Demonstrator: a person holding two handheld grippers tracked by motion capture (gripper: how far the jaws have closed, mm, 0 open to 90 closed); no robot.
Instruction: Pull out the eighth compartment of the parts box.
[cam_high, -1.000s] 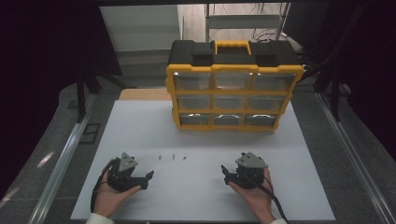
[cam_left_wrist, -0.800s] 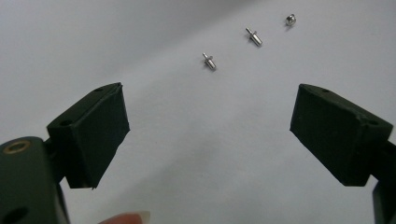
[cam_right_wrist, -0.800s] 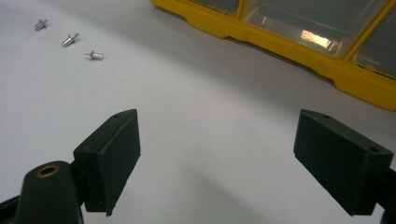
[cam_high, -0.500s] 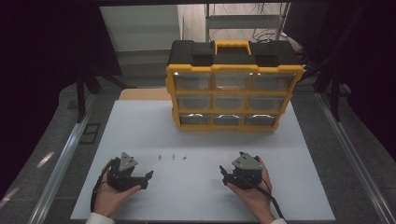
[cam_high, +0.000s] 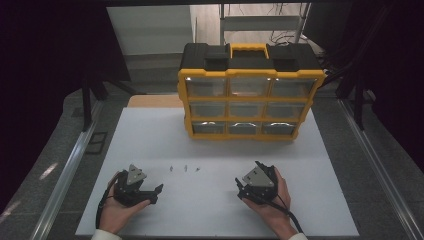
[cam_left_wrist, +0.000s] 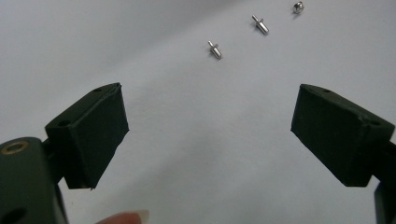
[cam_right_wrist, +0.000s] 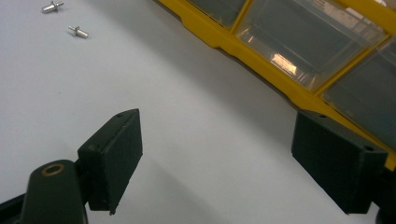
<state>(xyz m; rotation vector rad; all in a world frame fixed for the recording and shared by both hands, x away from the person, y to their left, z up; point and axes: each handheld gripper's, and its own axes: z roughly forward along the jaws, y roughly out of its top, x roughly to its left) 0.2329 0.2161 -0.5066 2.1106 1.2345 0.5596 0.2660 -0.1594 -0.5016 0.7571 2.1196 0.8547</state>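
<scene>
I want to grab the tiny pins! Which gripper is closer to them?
Left. The left gripper sits just below and left of the pins. The right gripper is farther off, below and to their right.

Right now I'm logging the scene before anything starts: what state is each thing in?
Left claw: open, empty, just above the white table.
Right claw: open, empty, aimed toward the cabinet.
Drawer cabinet: upright, all nine clear drawers shut.
Three small metal pins: loose on the table in a row, apart, untouched.
</scene>
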